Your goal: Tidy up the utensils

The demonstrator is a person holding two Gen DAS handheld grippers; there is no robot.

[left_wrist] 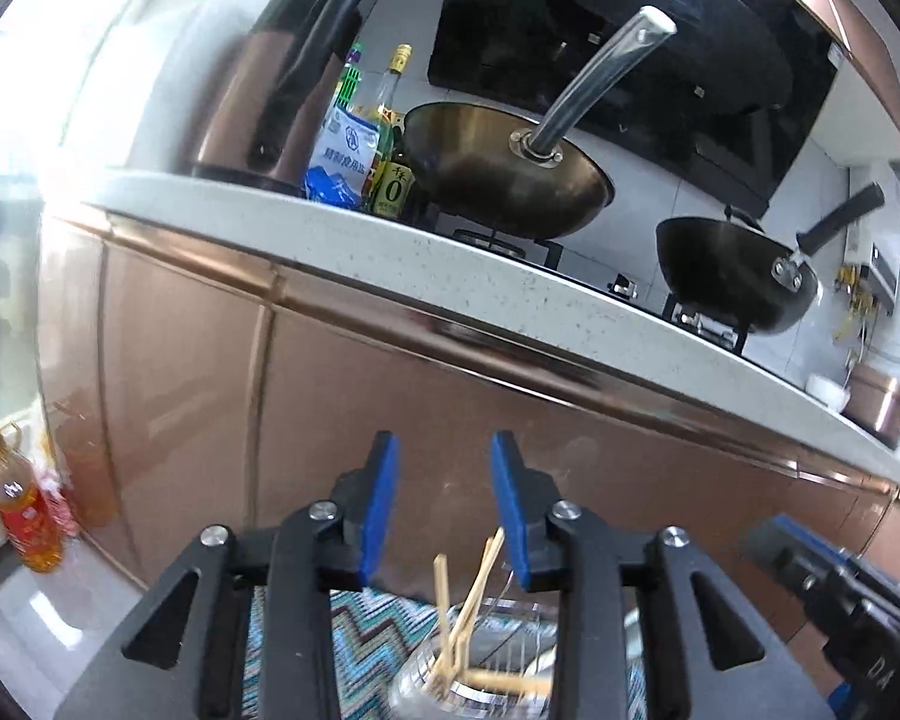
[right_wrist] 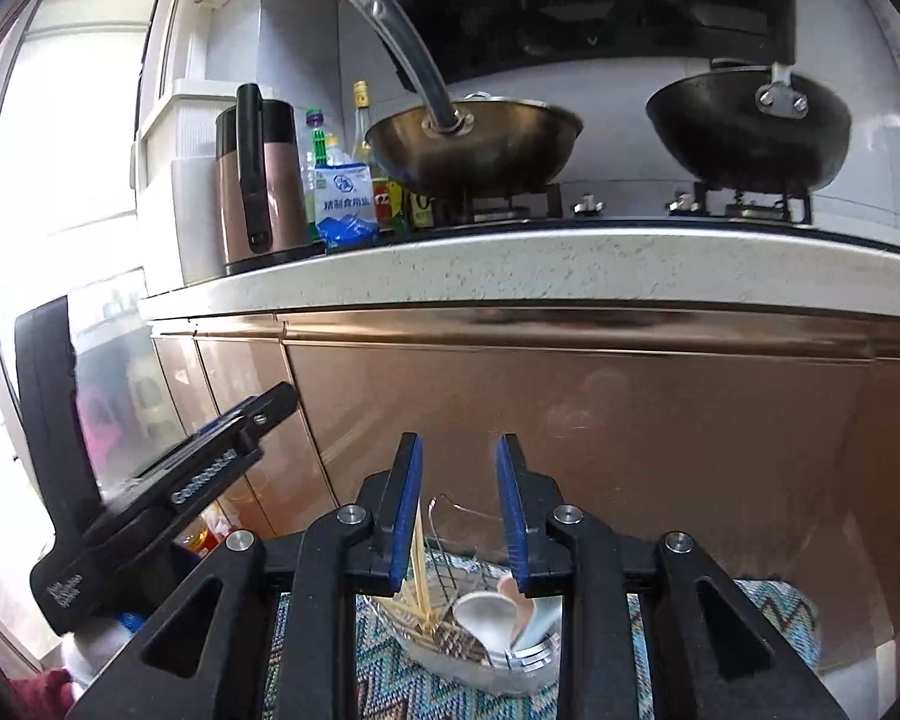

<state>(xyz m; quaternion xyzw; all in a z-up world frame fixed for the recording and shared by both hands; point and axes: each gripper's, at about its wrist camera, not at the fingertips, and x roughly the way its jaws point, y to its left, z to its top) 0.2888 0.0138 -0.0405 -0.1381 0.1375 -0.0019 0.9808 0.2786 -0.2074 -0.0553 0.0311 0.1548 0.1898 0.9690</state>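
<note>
Chopsticks (left_wrist: 468, 600) were seen standing in a wire holder (right_wrist: 450, 630) on a zigzag-patterned mat (right_wrist: 390, 678), with pale spoons (right_wrist: 492, 612) leaning beside them. The left tool (left_wrist: 444, 450) was held spread above them with nothing between its pads. The right tool (right_wrist: 459, 450) was likewise parted, one stick rising just beside its left pad; contact could not be told. Copper cabinet doors (right_wrist: 570, 408) stood close ahead, beneath the overhanging worktop (right_wrist: 510, 270) edge.
</note>
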